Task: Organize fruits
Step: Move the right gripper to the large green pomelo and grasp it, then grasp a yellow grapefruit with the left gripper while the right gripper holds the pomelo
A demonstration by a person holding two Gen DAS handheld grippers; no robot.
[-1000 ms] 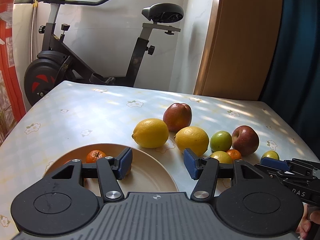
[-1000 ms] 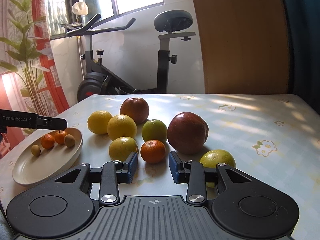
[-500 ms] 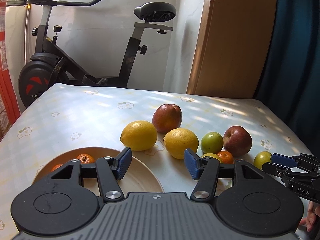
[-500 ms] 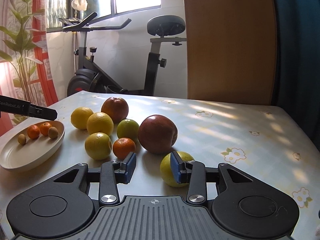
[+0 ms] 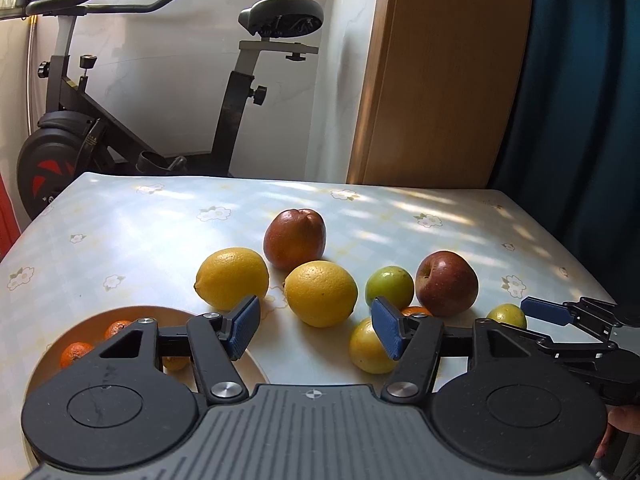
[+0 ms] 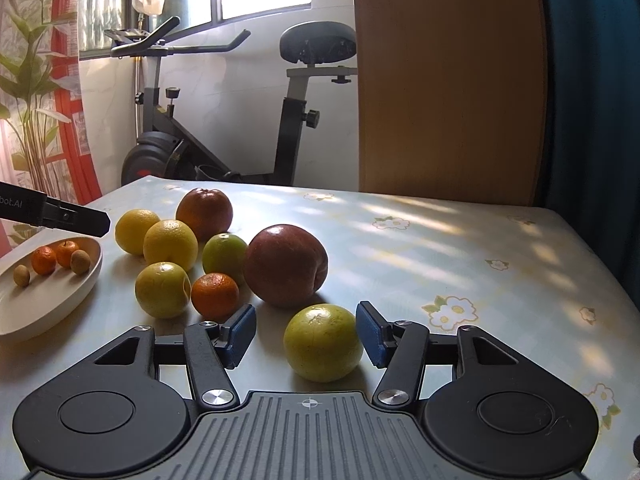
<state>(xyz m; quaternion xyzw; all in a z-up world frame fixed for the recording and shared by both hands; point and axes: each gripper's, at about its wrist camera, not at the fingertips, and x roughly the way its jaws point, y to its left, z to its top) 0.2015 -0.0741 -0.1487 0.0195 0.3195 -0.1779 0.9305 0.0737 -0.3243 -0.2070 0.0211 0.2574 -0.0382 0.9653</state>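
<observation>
We see our right gripper [image 6: 306, 330] with jaws just opening around a yellow-green fruit [image 6: 323, 342], its right pad beside the fruit; behind sit an apple [image 6: 285, 265] and a mandarin [image 6: 215, 295]; a plate [image 6: 60, 300] lies left.

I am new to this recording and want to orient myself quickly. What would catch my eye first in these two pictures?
First, the cluster of fruit on the flowered table: two dark red apples, yellow lemons and a small mandarin. Nearest, a yellow-green fruit sits between the open right gripper's blue pads, untouched, its jaws having just been opening. At left, a cream plate holds small fruits, and an exercise bike stands behind.
</observation>
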